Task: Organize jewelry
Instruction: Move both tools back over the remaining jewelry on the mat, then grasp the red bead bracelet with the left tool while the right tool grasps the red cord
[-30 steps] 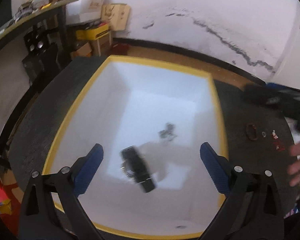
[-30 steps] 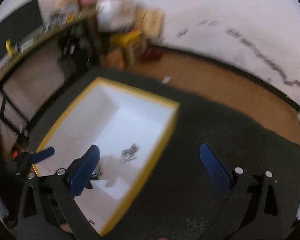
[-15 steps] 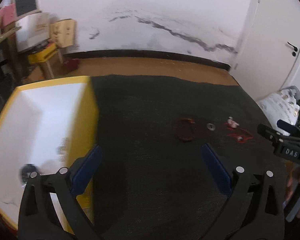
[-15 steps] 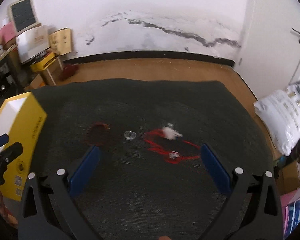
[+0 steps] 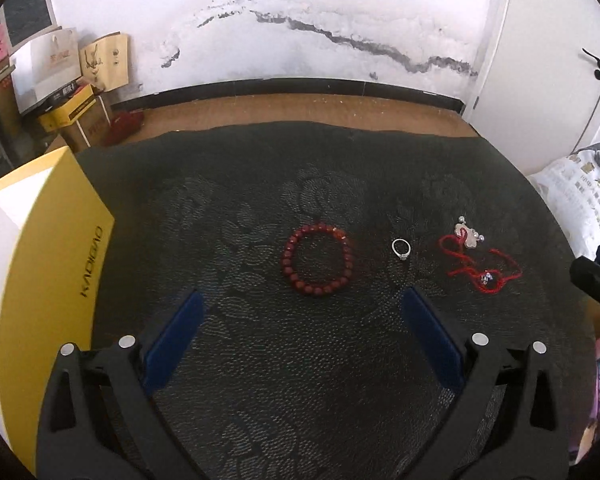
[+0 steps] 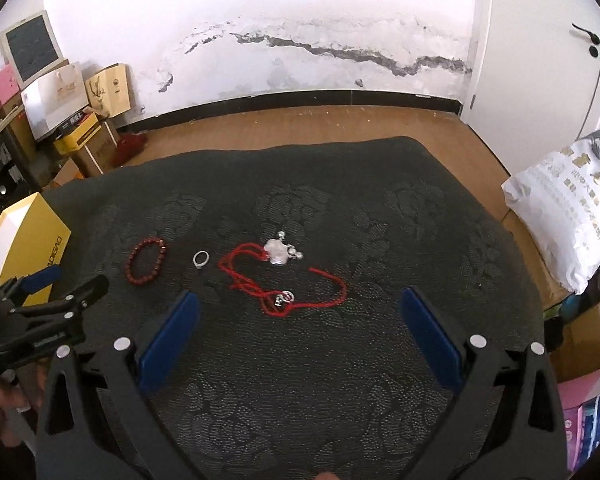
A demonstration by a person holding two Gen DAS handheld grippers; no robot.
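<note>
Dark, flower-patterned cloth [image 5: 300, 380] covers the table where we are working, with a stained white wall and a wooden floor beyond it. Three pieces of jewelry lie loose on the cloth in a row: the red bead bracelet [image 5: 318, 259], the small silver ring [image 5: 401, 248] just to its right, and the red cord necklace [image 5: 476, 266] with its silver pendant further right again. The yellow box [image 5: 40, 280] with a white inside stands at the left edge of the cloth, well apart from all three; from here we cannot see its floor, so we cannot say what it already contains. Our left gripper [image 5: 300, 336] hangs above the cloth with its blue pads spread wide and nothing between them, the bracelet lying straight ahead of it. Our right gripper [image 6: 296, 332] is likewise spread wide and empty, with the cord necklace [image 6: 280, 280] ahead between its fingers. We judge that the sorting is far from finished: by our reading, each of the three pieces remains to be picked up and carried to the box, and neither claw has yet closed on one. The bracelet looks the likely next pick for the left side, the necklace for the right.
</note>
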